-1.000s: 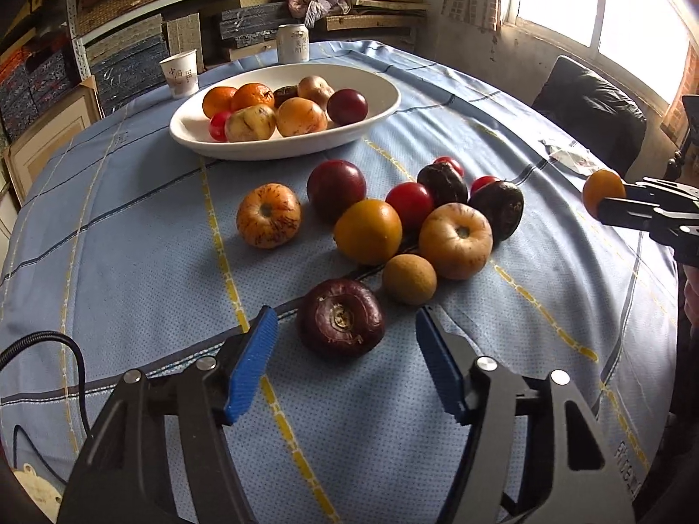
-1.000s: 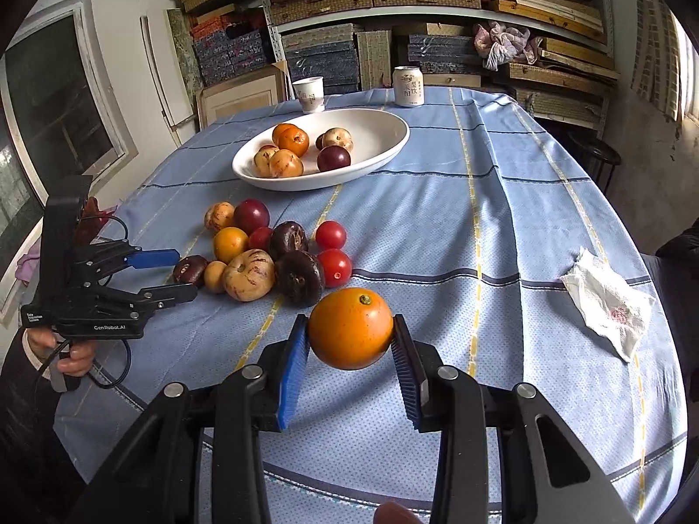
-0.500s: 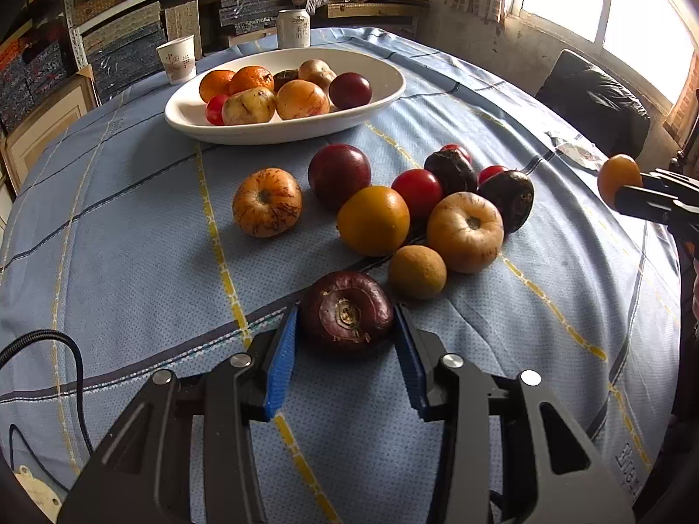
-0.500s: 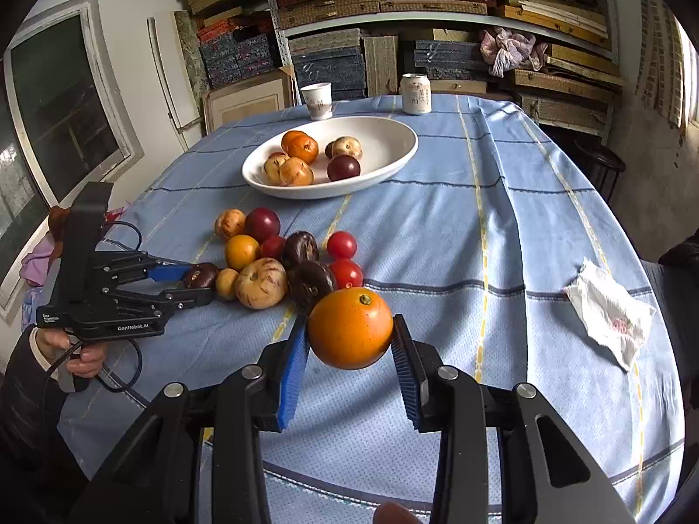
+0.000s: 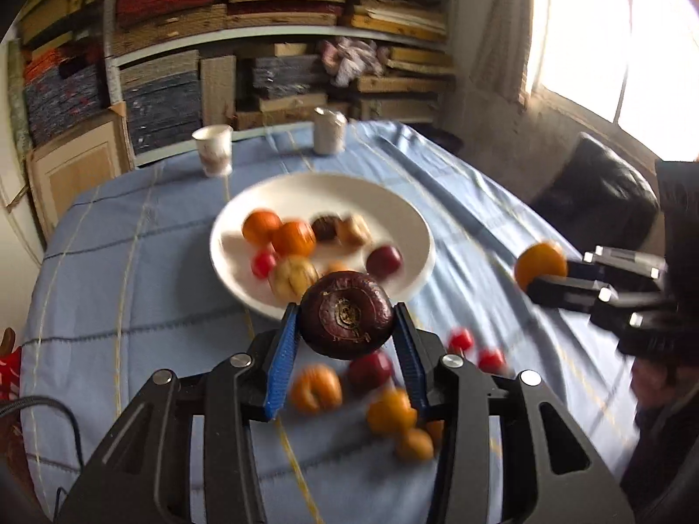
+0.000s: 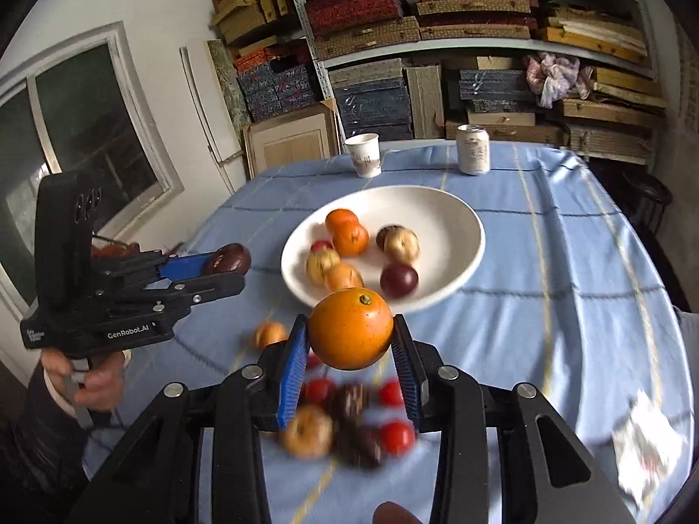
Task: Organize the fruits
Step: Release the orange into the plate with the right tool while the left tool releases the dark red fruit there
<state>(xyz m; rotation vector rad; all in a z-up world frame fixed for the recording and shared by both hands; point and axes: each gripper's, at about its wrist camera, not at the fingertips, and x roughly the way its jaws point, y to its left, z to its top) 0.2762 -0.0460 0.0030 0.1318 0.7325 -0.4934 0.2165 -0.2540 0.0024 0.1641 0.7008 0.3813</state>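
Note:
My left gripper is shut on a dark purple fruit and holds it in the air in front of the white bowl. My right gripper is shut on an orange, also raised before the white bowl. The bowl holds several fruits: oranges, red, yellow and dark ones. The left gripper with its purple fruit shows at the left of the right wrist view. The right gripper with its orange shows at the right of the left wrist view. Several loose fruits lie blurred on the blue tablecloth below.
A paper cup and a can stand behind the bowl at the table's far edge. A crumpled tissue lies at the right. Shelves of stacked mats fill the back wall. A dark chair stands by the window.
My left gripper closed on the dark purple fruit and lifted it off the table toward the bowl. My right gripper, still holding the orange, moved forward toward the bowl too.

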